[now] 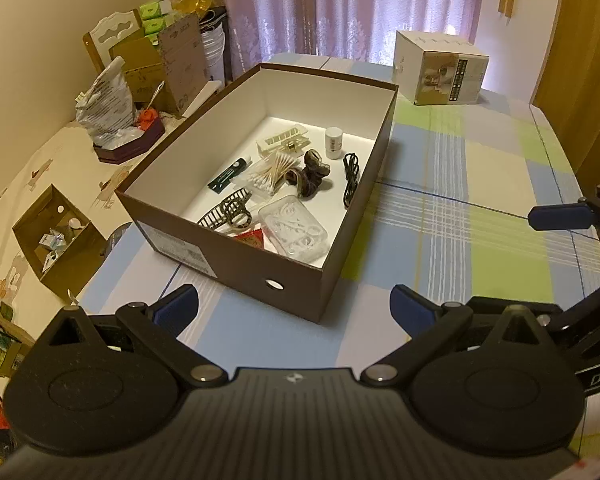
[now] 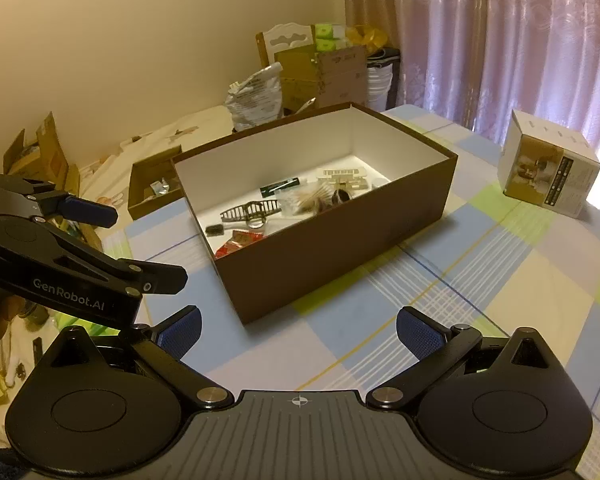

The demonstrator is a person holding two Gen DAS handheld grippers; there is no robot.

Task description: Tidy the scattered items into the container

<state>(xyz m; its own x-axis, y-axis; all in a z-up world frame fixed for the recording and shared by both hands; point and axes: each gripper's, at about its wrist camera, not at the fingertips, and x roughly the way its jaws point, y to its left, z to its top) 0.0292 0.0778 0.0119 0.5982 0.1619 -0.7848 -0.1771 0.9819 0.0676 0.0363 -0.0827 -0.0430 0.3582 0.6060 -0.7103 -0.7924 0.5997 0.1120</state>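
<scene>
Both grippers, left (image 1: 294,310) and right (image 2: 298,330), jaws wide, empty. Brown box (image 1: 342,276) at frame centre, ahead of both, long axis receding (items inside). Counter (image 1: 480,240) seemingly bare of strays.

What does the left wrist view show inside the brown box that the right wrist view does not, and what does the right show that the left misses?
Only the left wrist view shows the black cable, the small white bottle and the clear plastic case; the box's near wall hides them from the right.

Only the right wrist view shows the small dark object on the box floor beside the red packet.

Both show the brown box, the hair clip, the cotton swabs, the white carton and the checked tablecloth.
</scene>
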